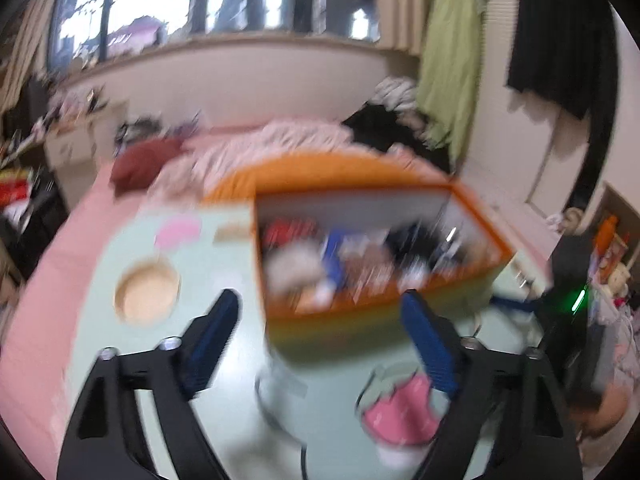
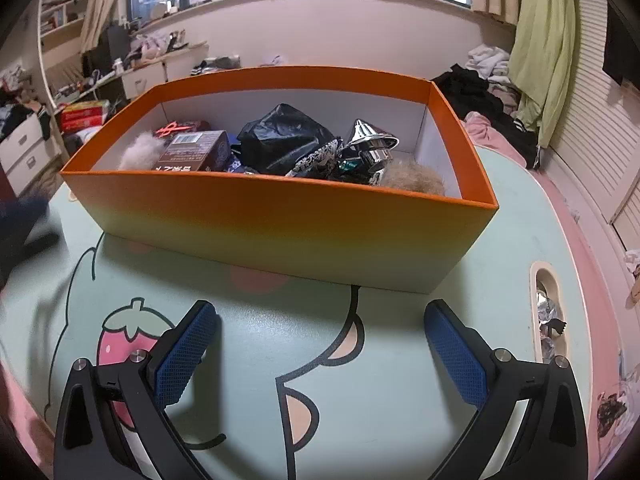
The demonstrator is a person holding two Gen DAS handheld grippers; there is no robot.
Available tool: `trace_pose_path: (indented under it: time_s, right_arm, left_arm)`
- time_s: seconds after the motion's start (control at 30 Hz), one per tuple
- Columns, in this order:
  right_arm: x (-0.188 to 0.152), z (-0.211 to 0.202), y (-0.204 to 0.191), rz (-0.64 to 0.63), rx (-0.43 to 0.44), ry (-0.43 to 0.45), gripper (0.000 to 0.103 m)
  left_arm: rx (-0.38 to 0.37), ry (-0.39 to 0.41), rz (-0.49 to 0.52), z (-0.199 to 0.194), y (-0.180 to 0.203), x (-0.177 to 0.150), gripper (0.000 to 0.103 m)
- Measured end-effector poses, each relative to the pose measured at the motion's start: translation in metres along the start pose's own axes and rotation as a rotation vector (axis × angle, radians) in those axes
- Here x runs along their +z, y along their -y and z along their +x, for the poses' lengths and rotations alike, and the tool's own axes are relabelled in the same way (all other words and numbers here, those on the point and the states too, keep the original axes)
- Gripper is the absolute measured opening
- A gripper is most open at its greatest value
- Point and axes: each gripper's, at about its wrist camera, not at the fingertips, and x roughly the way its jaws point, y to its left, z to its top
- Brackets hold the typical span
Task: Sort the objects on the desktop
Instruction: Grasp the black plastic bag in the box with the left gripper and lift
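Observation:
An orange cardboard box [image 2: 280,216] stands on the mint-green cartoon-print table [image 2: 260,360]. Inside lie a black plastic bag [image 2: 280,140], a brown carton [image 2: 196,152], a shiny silver funnel-shaped piece [image 2: 370,136], fluffy balls [image 2: 140,152] and red scissors [image 2: 172,128]. My right gripper [image 2: 320,316] is open and empty, just in front of the box's near wall. The left wrist view is motion-blurred; there the box [image 1: 360,248] sits ahead and my left gripper [image 1: 320,308] is open and empty above the table, near the box's front corner.
A round cup hole [image 1: 146,296] sits in the table at the left of the left wrist view. An oval slot [image 2: 548,312] with small items is at the table's right edge. A pink bed [image 1: 80,240] with clothes lies behind; a cluttered desk [image 2: 160,60] stands far left.

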Motion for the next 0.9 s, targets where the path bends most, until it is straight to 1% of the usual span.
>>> trace_pose_path:
  time_s: [0.07, 0.1, 0.13, 0.17, 0.2, 0.23, 0.3, 0.33, 0.37, 0.4, 0.43, 0.5, 0.53, 0.57, 0.63, 0.7, 0.73, 0.77, 0.83, 0.9]
  right_arm:
    - [0.002, -0.002, -0.002, 0.0, -0.007, -0.031, 0.103]
    - [0.0, -0.005, -0.002, 0.008, 0.003, -0.026, 0.103]
    - [-0.004, -0.011, -0.001, 0.026, 0.025, 0.0, 0.102]
    - [-0.009, -0.019, 0.0, 0.039, 0.039, 0.038, 0.097]
    - [-0.01, -0.024, 0.0, 0.042, 0.044, 0.065, 0.091]
    - [-0.013, -0.032, 0.0, 0.039, 0.028, 0.093, 0.087]
    - [-0.014, -0.044, 0.002, 0.043, 0.035, 0.135, 0.075]
    - [-0.015, -0.051, 0.005, 0.059, 0.057, 0.159, 0.072]
    - [-0.016, -0.056, 0.008, 0.072, 0.073, 0.173, 0.065]
    - [-0.015, -0.06, 0.009, 0.079, 0.082, 0.18, 0.056]
    - [-0.015, -0.063, 0.011, 0.087, 0.091, 0.187, 0.052]
    - [-0.017, -0.067, 0.012, 0.1, 0.106, 0.192, 0.033]
    - [-0.017, -0.068, 0.015, 0.111, 0.121, 0.196, 0.028]
    - [-0.017, -0.069, 0.017, 0.122, 0.136, 0.204, 0.024]
    - [-0.015, -0.072, 0.02, 0.135, 0.156, 0.215, 0.024]
    - [-0.012, -0.076, 0.02, 0.134, 0.166, 0.219, 0.024]
    - [-0.009, -0.078, 0.021, 0.129, 0.17, 0.221, 0.024]
    - [-0.007, -0.081, 0.024, 0.128, 0.176, 0.224, 0.024]
    - [0.005, -0.091, 0.031, 0.145, 0.217, 0.232, 0.024]
    - [0.023, -0.096, 0.039, 0.177, 0.271, 0.223, 0.024]
  left_arm:
    - [-0.069, -0.079, 0.035, 0.016, 0.009, 0.026, 0.079]
    - [-0.133, -0.134, 0.032, 0.028, 0.014, 0.037, 0.078]
    - [-0.176, -0.165, 0.03, 0.038, 0.019, 0.044, 0.074]
    - [-0.196, -0.199, 0.043, 0.05, 0.028, 0.049, 0.074]
    - [-0.197, -0.231, 0.064, 0.063, 0.039, 0.055, 0.074]
    - [-0.187, -0.264, 0.082, 0.078, 0.048, 0.059, 0.074]
    - [-0.166, -0.316, 0.114, 0.107, 0.06, 0.057, 0.073]
    - [-0.161, -0.34, 0.128, 0.116, 0.061, 0.052, 0.062]
    - [-0.16, -0.376, 0.136, 0.128, 0.066, 0.049, 0.041]
    - [-0.181, -0.407, 0.122, 0.137, 0.067, 0.046, 0.039]
    - [-0.201, -0.403, 0.109, 0.137, 0.067, 0.044, 0.038]
    - [-0.215, -0.375, 0.115, 0.131, 0.068, 0.044, 0.033]
    - [-0.234, -0.345, 0.092, 0.124, 0.062, 0.046, 0.028]
    - [-0.256, -0.315, 0.068, 0.116, 0.057, 0.048, 0.027]
    - [-0.286, -0.233, 0.013, 0.096, 0.043, 0.058, 0.026]
    - [-0.298, -0.138, -0.017, 0.063, 0.029, 0.065, 0.026]
    - [-0.304, -0.104, -0.024, 0.048, 0.023, 0.066, 0.026]
    - [-0.314, -0.062, -0.029, 0.024, 0.015, 0.063, 0.026]
    - [-0.317, -0.034, -0.033, 0.001, 0.005, 0.058, 0.026]
    - [-0.308, -0.033, -0.03, -0.017, -0.005, 0.04, 0.026]
